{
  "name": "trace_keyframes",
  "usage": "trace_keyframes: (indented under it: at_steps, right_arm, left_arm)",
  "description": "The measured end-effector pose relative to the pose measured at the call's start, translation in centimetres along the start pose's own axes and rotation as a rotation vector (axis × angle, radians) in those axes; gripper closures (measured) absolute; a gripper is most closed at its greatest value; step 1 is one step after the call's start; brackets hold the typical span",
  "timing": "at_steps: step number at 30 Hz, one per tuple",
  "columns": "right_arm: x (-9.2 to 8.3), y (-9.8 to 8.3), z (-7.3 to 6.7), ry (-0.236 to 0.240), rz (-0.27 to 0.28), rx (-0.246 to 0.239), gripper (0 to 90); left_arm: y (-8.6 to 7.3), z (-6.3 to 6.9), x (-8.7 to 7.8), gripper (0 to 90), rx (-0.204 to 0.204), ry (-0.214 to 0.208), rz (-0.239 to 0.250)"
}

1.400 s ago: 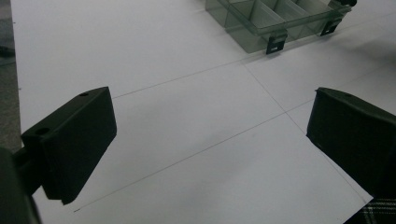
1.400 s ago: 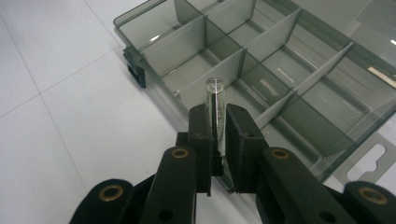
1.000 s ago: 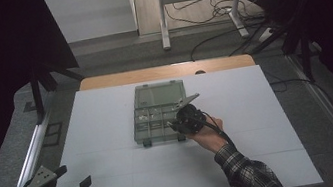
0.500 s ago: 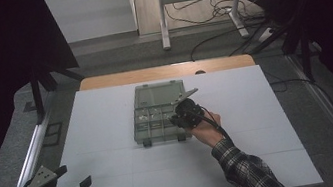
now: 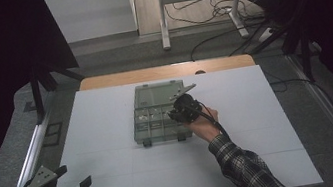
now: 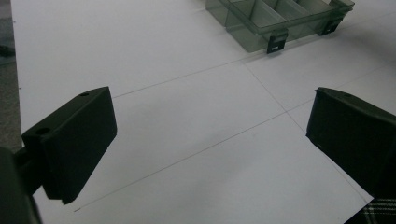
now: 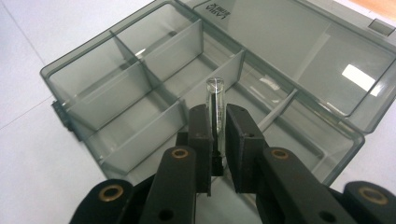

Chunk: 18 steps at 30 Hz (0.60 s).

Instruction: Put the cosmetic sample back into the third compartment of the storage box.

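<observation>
The high view is dim, its upper corners and side edges sunk in black, while the white table top (image 5: 110, 133) stands evenly lit. In the right gripper view, a bright glare patch sits at the right on the organizer box lid (image 7: 327, 70). Both gripper views are slightly soft and grainy.

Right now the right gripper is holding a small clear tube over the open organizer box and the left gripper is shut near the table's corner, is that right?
Not quite: the left gripper is open, as the left gripper view shows its fingers wide apart. The right gripper does hold the clear tube over the organizer box.
</observation>
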State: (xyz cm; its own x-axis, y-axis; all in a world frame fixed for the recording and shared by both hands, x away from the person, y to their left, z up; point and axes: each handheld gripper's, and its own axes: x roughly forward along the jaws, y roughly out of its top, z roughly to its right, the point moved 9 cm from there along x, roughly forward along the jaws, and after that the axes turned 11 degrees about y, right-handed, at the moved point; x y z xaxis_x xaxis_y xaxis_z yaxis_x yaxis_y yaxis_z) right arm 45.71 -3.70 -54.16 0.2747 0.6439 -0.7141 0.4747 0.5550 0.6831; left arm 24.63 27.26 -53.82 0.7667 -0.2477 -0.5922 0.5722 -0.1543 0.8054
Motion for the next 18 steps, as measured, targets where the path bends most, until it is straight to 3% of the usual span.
trace_keyframes:
  at_steps: [18]
  right_arm:
    - [1.5, 1.1, 1.2, -0.015, 0.01, 0.003, 80.2]
  left_arm:
    - [0.0, 0.0, 0.0, 2.0, 0.001, 0.0, -0.001]
